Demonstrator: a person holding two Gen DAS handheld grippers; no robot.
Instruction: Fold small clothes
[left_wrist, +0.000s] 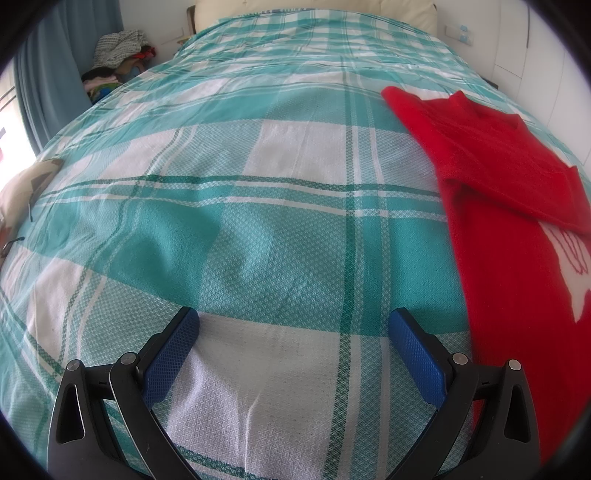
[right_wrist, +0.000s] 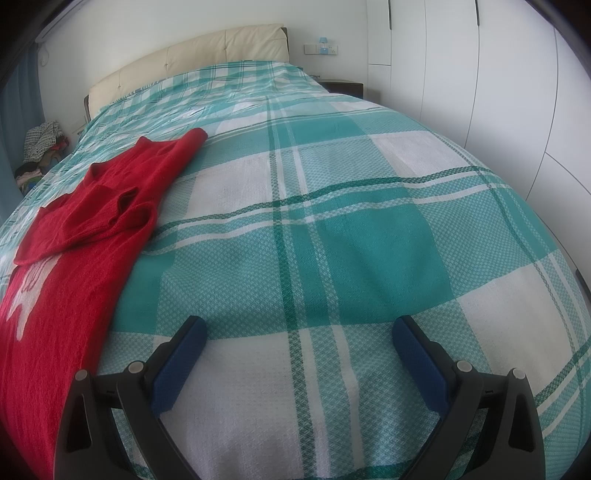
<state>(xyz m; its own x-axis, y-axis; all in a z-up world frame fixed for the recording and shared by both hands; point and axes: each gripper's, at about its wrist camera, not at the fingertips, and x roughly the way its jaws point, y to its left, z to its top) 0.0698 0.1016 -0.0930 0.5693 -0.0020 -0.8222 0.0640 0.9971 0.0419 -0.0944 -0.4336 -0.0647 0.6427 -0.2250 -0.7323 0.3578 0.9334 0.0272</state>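
Teal-and-white plaid covers the bed (left_wrist: 258, 155), which fills both wrist views up to a cream headboard (right_wrist: 192, 55) against a white wall. White wardrobe doors (right_wrist: 480, 74) stand off to the far right of the right claw, with a switch plate (right_wrist: 320, 49) on the wall beside the headboard. Far ahead and to the left of the left claw, a pile of clothes (left_wrist: 114, 59) sits in the corner next to a blue curtain (left_wrist: 48, 74).

The left claw (left_wrist: 293, 325) hangs low over the plaid, its blue-padded fingers (left_wrist: 173, 350) spread wide with only bare cover between them; it is released and holds nothing. The right claw (right_wrist: 299, 332) is the same: fingers (right_wrist: 181, 362) wide apart, nothing between them, just above the cover.

The red sweater (left_wrist: 509, 221) lies flat on the bed between the two claws. From the left claw it sits just to the right, its near edge running close by the right finger and reaching forward and away. From the right claw it lies to the left, past the left finger. Its sleeves (right_wrist: 92, 210) are folded across the chest, lying on top of the body. A white pattern (right_wrist: 26, 295) shows on the front, below the folded sleeves and nearer the claws; its shape is cut off by the frame edge. Neither claw touches the sweater.
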